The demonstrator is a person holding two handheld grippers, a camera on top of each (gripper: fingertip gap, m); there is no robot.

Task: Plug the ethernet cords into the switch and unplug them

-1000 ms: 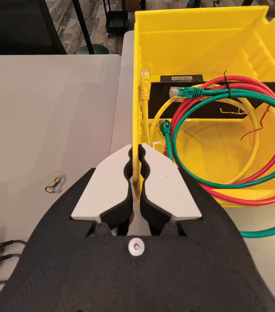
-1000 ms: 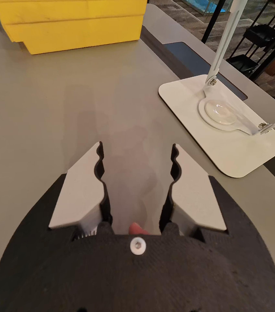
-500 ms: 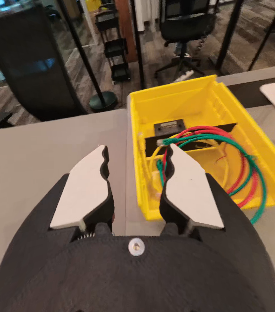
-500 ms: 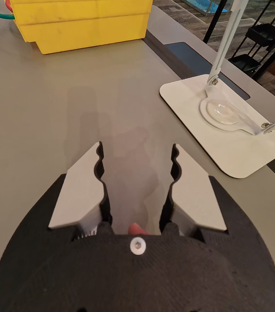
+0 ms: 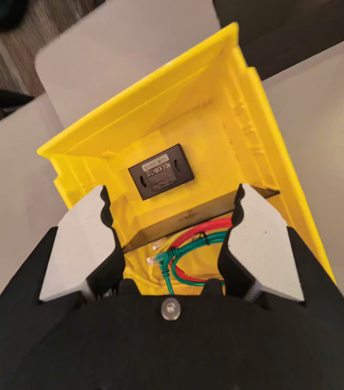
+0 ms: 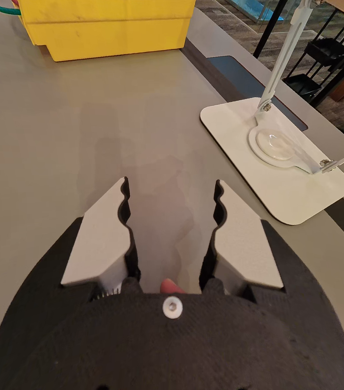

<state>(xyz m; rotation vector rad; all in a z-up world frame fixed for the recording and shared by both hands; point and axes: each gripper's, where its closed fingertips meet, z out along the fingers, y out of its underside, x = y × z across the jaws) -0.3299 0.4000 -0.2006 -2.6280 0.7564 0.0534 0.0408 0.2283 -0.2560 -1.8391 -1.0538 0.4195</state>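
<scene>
A small black switch [image 5: 161, 171] lies underside up on the floor of the far compartment of a yellow bin [image 5: 124, 118]. A black divider [image 5: 188, 220] crosses the bin. In the near compartment lie coiled green [image 5: 196, 244], red [image 5: 204, 225] and yellow [image 5: 166, 240] ethernet cords, their plugs loose. My left gripper [image 5: 171, 190] is wide open and empty, looking down into the bin from above. My right gripper [image 6: 172, 181] is open and empty over bare table. The bin's outer wall shows in the right wrist view [image 6: 107, 31], with a loop of green cord [image 6: 2, 8] hanging out at its left.
A white lamp base [image 6: 272, 160] with a slanted arm stands on the grey table [image 6: 61, 118] right of my right gripper. Beyond it are the table edge, a dark inset strip [image 6: 251, 84] and black racks on the floor. My hands' fingertips stand some 40 cm from each other.
My left gripper opened from shut, rose and moved over the bin, and now looks steeply down into it. My right gripper stayed open and barely moved; the bin slid slightly right in its view.
</scene>
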